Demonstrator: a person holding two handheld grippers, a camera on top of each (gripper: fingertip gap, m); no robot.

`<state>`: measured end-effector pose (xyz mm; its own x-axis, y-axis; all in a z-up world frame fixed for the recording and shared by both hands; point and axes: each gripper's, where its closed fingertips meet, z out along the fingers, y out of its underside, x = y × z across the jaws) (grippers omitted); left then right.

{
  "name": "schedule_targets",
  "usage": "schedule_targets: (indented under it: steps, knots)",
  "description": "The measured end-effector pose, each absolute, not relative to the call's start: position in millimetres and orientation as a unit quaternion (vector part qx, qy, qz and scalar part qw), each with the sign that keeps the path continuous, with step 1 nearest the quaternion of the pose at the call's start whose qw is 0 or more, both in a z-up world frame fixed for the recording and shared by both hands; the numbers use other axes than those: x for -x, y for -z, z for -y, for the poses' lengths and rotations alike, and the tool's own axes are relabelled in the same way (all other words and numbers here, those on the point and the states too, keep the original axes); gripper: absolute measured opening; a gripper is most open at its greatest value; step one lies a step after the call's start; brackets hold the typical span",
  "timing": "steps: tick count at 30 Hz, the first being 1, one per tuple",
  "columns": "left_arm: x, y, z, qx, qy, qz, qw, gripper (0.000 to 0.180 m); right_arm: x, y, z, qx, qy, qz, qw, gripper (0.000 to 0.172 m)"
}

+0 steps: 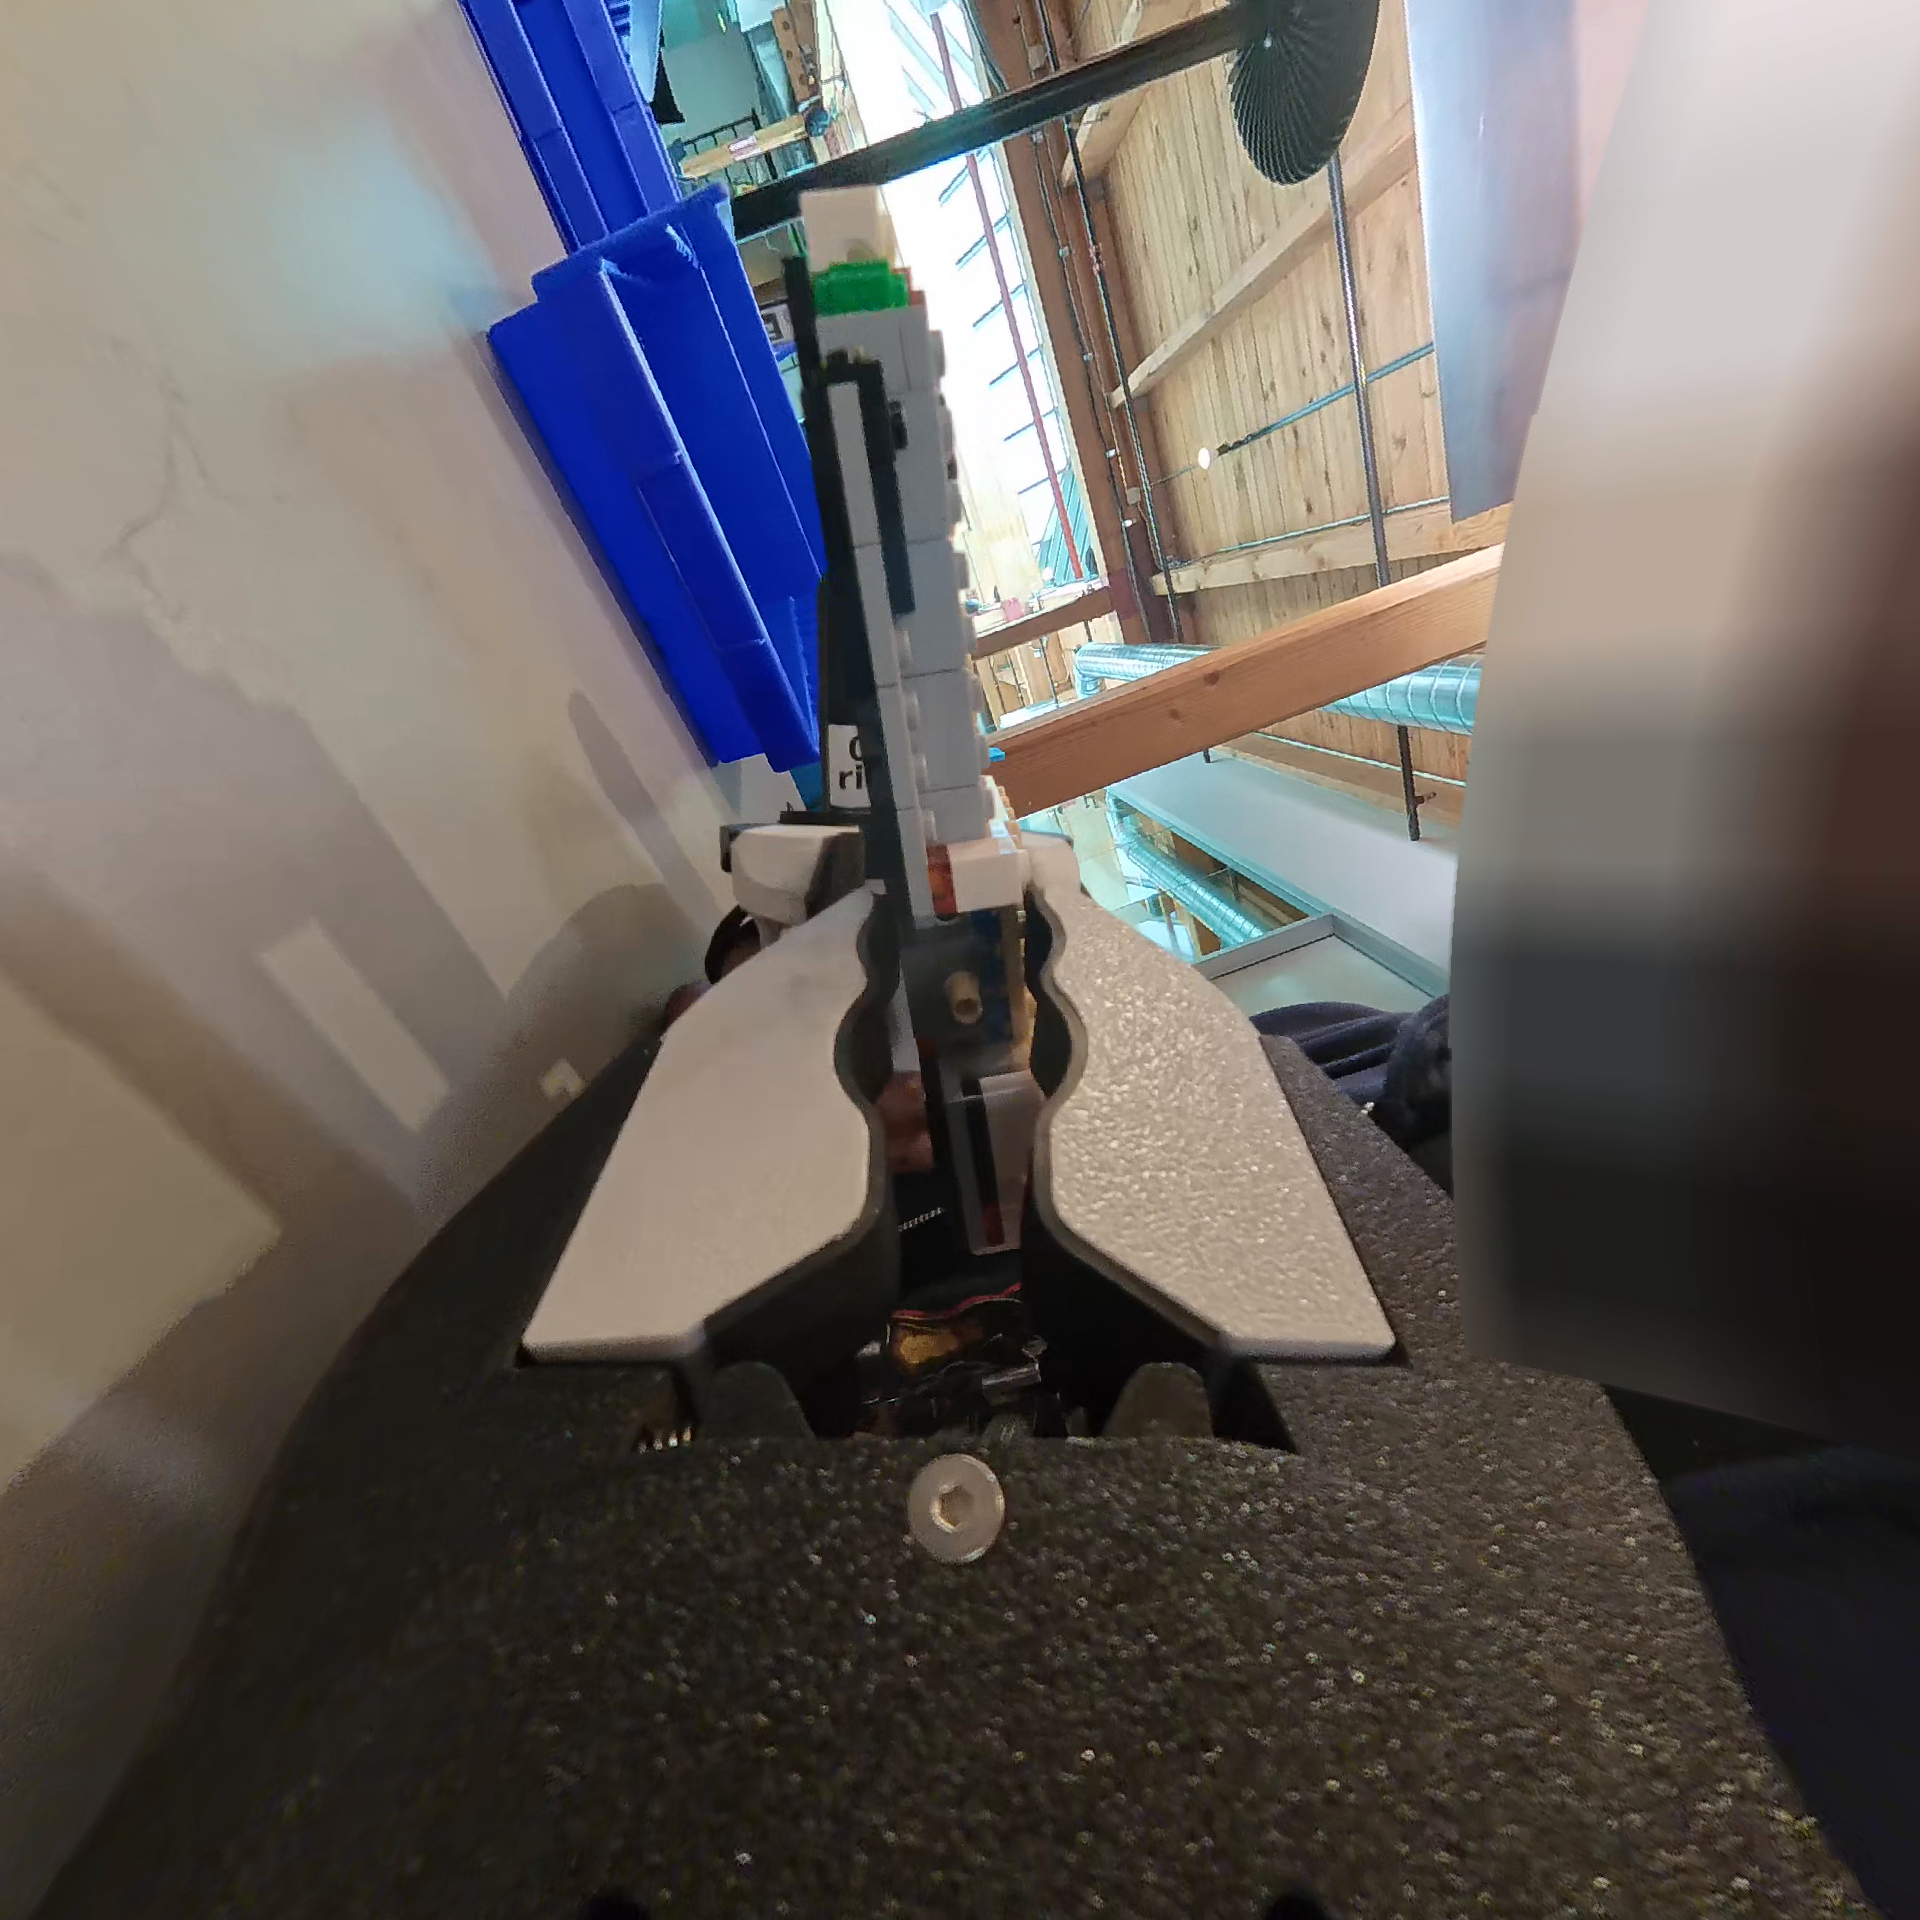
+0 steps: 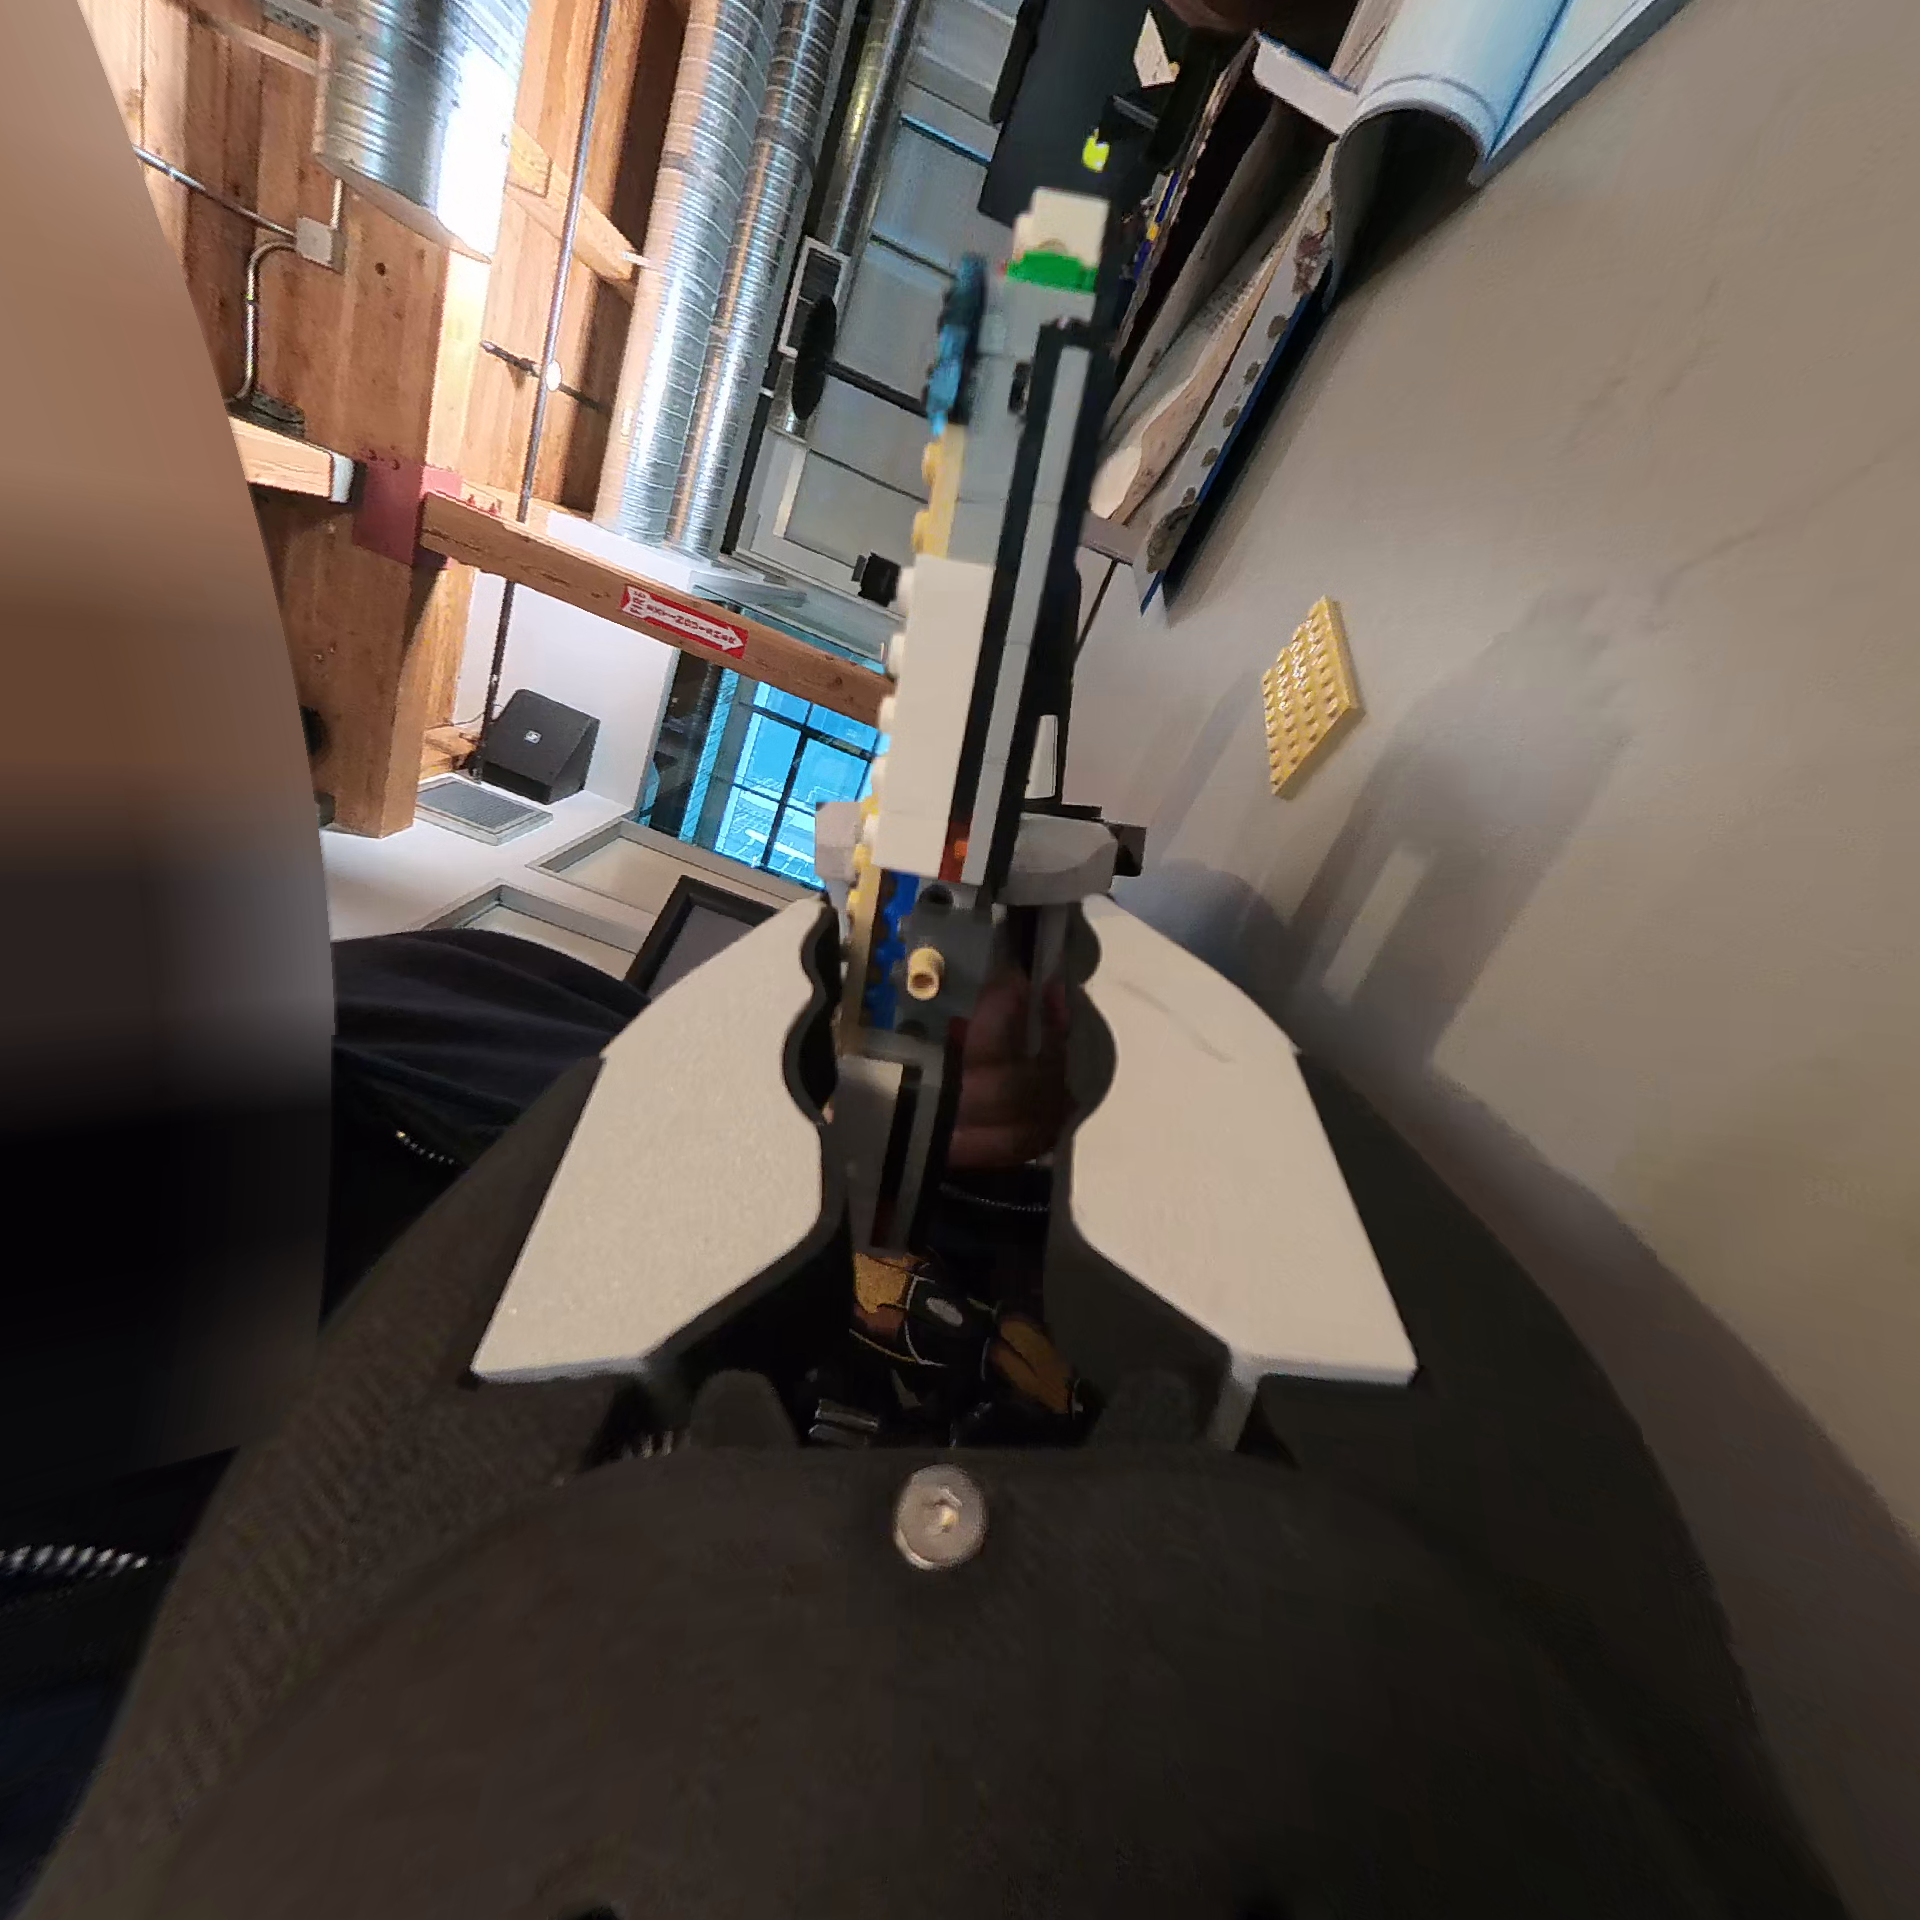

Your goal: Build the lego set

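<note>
Model: you held a long brick model (image 1: pixel 914 623) of grey, black and white pieces with a green piece near its far tip, up off the table, its near end between both grippers.
Left gripper: your left gripper (image 1: pixel 951 935) was narrow and clamped on the model's near end, with a finger against each flank.
Right gripper: your right gripper (image 2: pixel 951 935) stood wider around that same end. One finger (image 2: pixel 821 997) lay against the model's tan-studded edge. The other finger (image 2: pixel 1091 987) stood clear of the model, so it gripped nothing.
Hand: a hand (image 2: pixel 1003 1081) showed in the gap beside the model, behind the right gripper's clear finger.
Table: the pale table (image 2: pixel 1558 520) ran along the model's black-plated side.
Plate: a tan studded plate (image 2: pixel 1311 694) lay on the table, well apart from the model.
Booklet: an open booklet (image 2: pixel 1455 94) lay beyond the model's tip.
Bins: blue bins (image 1: pixel 644 468) stood on the table near the model's far half.
</note>
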<state>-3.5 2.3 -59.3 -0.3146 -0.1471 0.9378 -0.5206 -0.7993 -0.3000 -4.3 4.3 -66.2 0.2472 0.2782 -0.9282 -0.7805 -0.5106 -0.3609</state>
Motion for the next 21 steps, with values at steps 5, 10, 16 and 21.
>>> schedule_targets:
  steps: [5, 10, 16, 21]
  knots:
    - [5, 61, 5, -0.574, -0.744, 0.322, 0.114, 0.023, -7, 62, -10, 0.64, -0.569, -0.207, 0.473, 0.041]
    - [6, 63, 7, -0.576, -0.739, 0.331, 0.114, 0.023, -4, 60, -9, 0.643, -0.565, -0.193, 0.48, 0.026]
    - [6, 64, 8, -0.578, -0.736, 0.334, 0.113, 0.023, -4, 61, -7, 0.645, -0.564, -0.187, 0.481, 0.025]
    - [5, 64, 9, -0.576, -0.738, 0.333, 0.117, 0.023, -4, 60, -6, 0.638, -0.572, -0.192, 0.479, 0.024]
